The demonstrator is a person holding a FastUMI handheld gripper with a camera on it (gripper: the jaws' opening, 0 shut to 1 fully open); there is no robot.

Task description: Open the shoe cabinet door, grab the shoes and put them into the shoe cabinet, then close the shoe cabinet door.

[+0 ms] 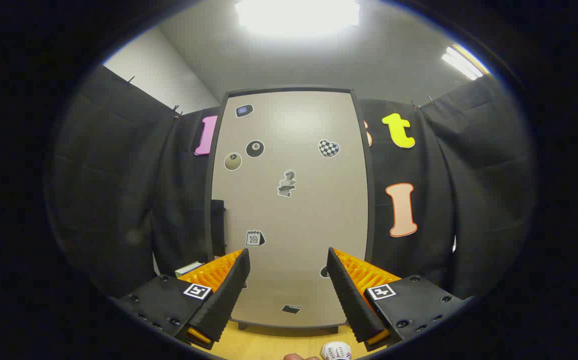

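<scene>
The shoe cabinet (289,210) stands upright directly ahead of the gripper, well beyond the fingers, against the black cloth wall (119,190) of the booth. Its door (309,225), a pale flat panel in a dark frame, is closed and flush. The panel carries several stickers (286,183), among them two ball shapes, a checkered heart and a small calendar figure; finer detail is too small to tell. The cabinet rests on short dark feet on a light wooden floor (269,345). The gripper (288,260) is released: its two fingers stand wide apart with nothing between them, the door showing through the gap. Neither finger touches the cabinet. Low between the fingers, on the floor, part of a white shoe (336,351) with dark and red markings is visible, near the right finger's base. A ceiling light (296,12) glares above the cabinet.
</scene>
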